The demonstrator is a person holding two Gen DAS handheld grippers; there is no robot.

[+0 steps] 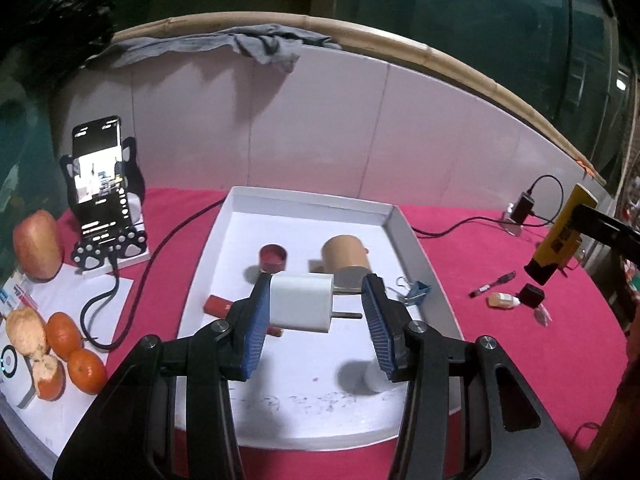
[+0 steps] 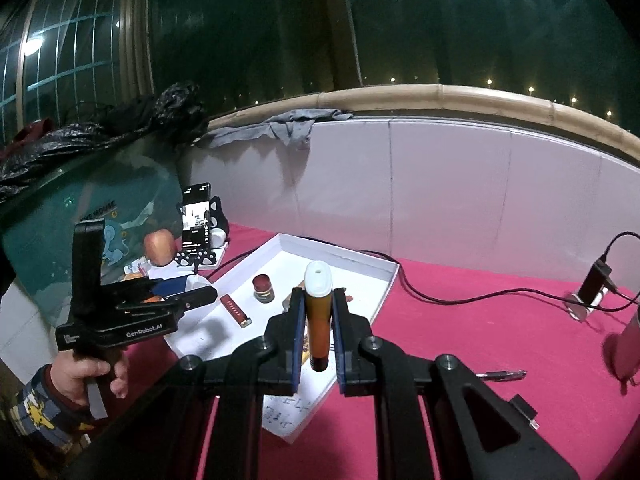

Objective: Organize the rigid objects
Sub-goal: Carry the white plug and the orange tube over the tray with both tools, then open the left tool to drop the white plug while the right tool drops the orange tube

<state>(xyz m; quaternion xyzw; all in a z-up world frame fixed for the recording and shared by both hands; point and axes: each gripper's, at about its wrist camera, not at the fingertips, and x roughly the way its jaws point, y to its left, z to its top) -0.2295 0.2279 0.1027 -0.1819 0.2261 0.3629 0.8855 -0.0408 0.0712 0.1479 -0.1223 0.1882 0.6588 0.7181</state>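
The left tool (image 1: 316,312) stands partly apart, a white plug adapter (image 1: 302,302) lying against its left pad with its prongs pointing toward the right pad; whether the right pad touches it I cannot tell. The right tool (image 2: 318,340) is clamped narrow on one orange tube with a white cap (image 2: 318,308), held upright above the near edge of the tray.

Under both sits one white tray (image 1: 404,236) on the pink-covered counter (image 1: 500,340). It holds one small red jar (image 1: 273,258), one tan cylinder (image 1: 346,258), one flat red bar (image 1: 218,306) and one blue binder clip (image 1: 418,292).

Right of the tray, on the cloth, lie one pen (image 1: 494,284), one small pale bottle (image 1: 503,300) and one black cap (image 1: 531,295).

Left of it: one phone (image 1: 98,168) on a stand, one apple (image 1: 38,245), two whole mandarins (image 1: 86,370) and one partly peeled one (image 1: 48,374).

A person's hand (image 2: 86,376) grips the left tool's handle.
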